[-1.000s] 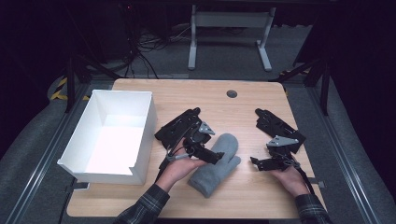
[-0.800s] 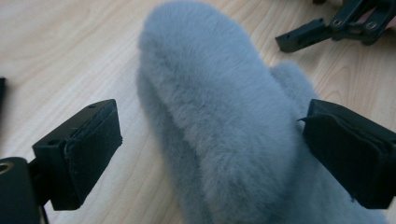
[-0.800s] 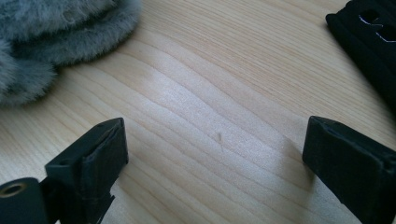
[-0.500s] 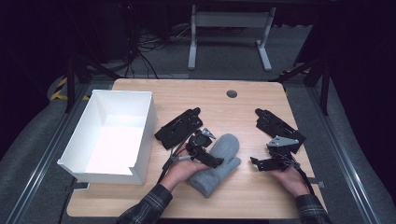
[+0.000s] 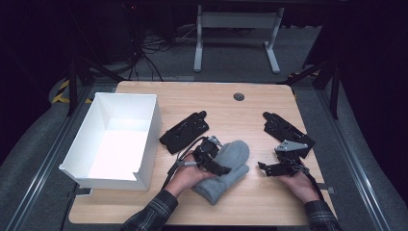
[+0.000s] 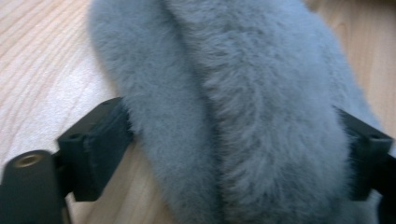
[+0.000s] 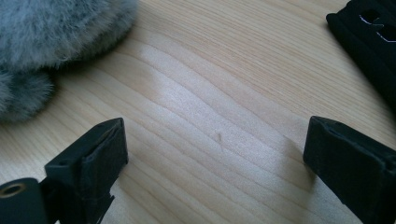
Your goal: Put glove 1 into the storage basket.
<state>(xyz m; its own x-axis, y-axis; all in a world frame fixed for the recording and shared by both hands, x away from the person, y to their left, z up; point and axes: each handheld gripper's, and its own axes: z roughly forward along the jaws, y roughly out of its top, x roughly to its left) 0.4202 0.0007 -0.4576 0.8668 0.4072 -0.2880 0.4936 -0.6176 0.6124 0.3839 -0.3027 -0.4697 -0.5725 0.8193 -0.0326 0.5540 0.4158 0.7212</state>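
Note:
A grey furry mitten (image 5: 232, 158) lies on the wooden table (image 5: 226, 113) near its front edge. My left gripper (image 5: 217, 164) is down on the mitten's left part, held by a hand in a plaid sleeve. In the left gripper view the mitten (image 6: 224, 70) fills the gap of the left gripper (image 6: 233, 140); the jaws have just been closing, the fur brushes both pads, and the jaws still stand wide. My right gripper (image 5: 267, 168) rests low to the mitten's right, open over bare wood. In the right gripper view the right gripper (image 7: 215, 144) has nothing between its jaws and the mitten (image 7: 51, 28) is at top left.
A white open box (image 5: 150, 126) stands at the table's left. One flat black holder (image 5: 185, 131) lies just behind the mitten, another black holder (image 5: 287, 131) behind my right gripper, its corner (image 7: 369, 32) at the view's top right. A round cable hole (image 5: 238, 96) sits near the far edge.
My left gripper has come down from above the black holder onto the mitten. The right gripper has kept still.

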